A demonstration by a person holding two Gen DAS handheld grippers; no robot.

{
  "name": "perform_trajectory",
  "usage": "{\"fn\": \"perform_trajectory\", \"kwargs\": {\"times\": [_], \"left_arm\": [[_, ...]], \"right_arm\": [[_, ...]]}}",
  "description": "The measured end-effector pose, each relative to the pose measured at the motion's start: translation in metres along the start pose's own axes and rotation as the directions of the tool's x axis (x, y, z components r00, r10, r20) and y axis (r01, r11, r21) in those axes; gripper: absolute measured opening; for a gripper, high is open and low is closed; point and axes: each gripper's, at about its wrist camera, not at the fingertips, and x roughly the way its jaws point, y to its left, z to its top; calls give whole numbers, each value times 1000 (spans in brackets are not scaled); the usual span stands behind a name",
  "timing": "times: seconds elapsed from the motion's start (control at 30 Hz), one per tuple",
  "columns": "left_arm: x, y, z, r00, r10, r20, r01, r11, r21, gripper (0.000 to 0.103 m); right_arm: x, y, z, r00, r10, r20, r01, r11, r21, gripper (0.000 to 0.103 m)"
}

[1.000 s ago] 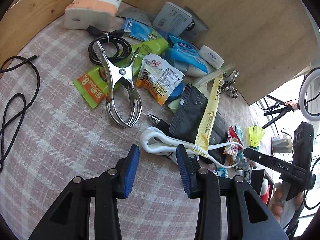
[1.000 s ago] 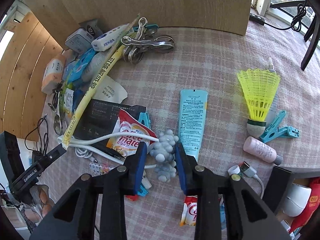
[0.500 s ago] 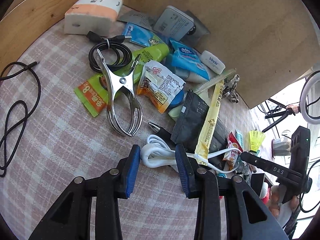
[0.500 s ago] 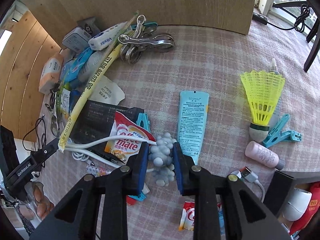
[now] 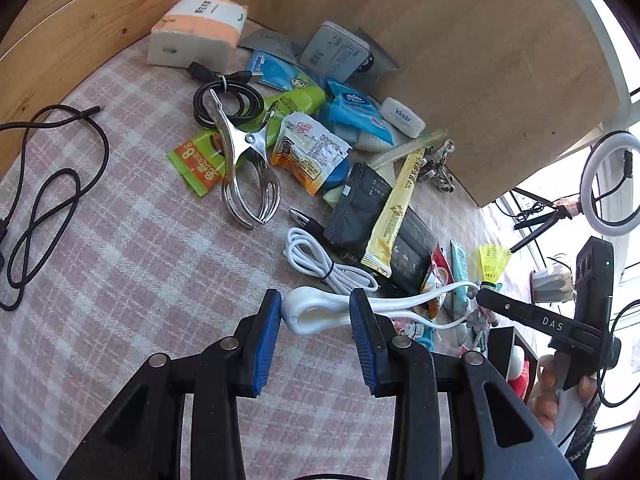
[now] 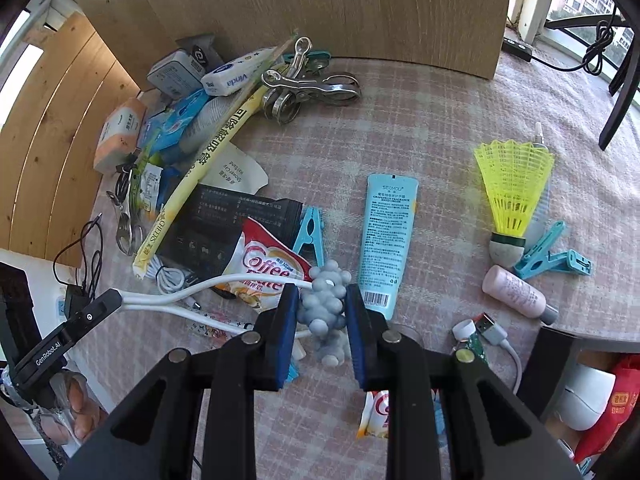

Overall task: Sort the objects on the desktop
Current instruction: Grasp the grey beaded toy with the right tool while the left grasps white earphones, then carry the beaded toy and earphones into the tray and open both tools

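A thick white cable loop (image 5: 316,312) lies on the checked cloth between the blue pads of my left gripper (image 5: 314,316); the pads stand close on either side of it and whether they touch it I cannot tell. The cable runs right to a grey knobbly toy (image 6: 325,308), which my right gripper (image 6: 322,320) is shut on. The cable also shows in the right wrist view (image 6: 200,292), running left to my left gripper (image 6: 116,300).
A pile lies beyond: steel clamp (image 5: 244,168), black coiled cable (image 5: 228,100), snack packets (image 5: 312,152), black pouch (image 5: 368,208), tissue pack (image 5: 196,28). On the right are a blue tube (image 6: 388,240), a yellow shuttlecock (image 6: 512,192), a pink bottle (image 6: 516,292). Wooden boards (image 5: 460,60) wall the back.
My left gripper has moved forward until the white cable loop sits between its pads. My right gripper stays shut on the grey toy, and the cable between them has pulled straighter.
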Motion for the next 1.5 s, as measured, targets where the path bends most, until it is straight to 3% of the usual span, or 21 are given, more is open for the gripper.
{"fn": "perform_trajectory", "kwargs": {"times": [0.37, 0.73, 0.93, 1.2, 1.4, 1.5], "left_arm": [[-4, -43, -15, 998, -52, -20, 54, 995, 86, 34], [17, -142, -49, 987, -118, -106, 142, 955, 262, 34], [33, -209, -85, 969, -148, -198, 214, 902, 375, 34], [59, -299, -127, 948, -165, -273, 286, 816, 502, 33], [81, -374, -166, 934, -161, -320, 328, 742, 584, 32], [86, -411, -188, 931, -154, -330, 340, 692, 636, 32]], "right_arm": [[-44, -33, -25, 998, -16, 60, 13, 999, 52, 23], [-111, -122, -75, 987, -98, 126, 69, 975, 213, 23], [-152, -182, -130, 973, -171, 155, 109, 932, 346, 23], [-190, -246, -222, 955, -237, 178, 111, 843, 526, 24], [-212, -282, -292, 942, -285, 175, 113, 763, 636, 24], [-223, -295, -319, 934, -315, 167, 126, 730, 672, 25]]}}
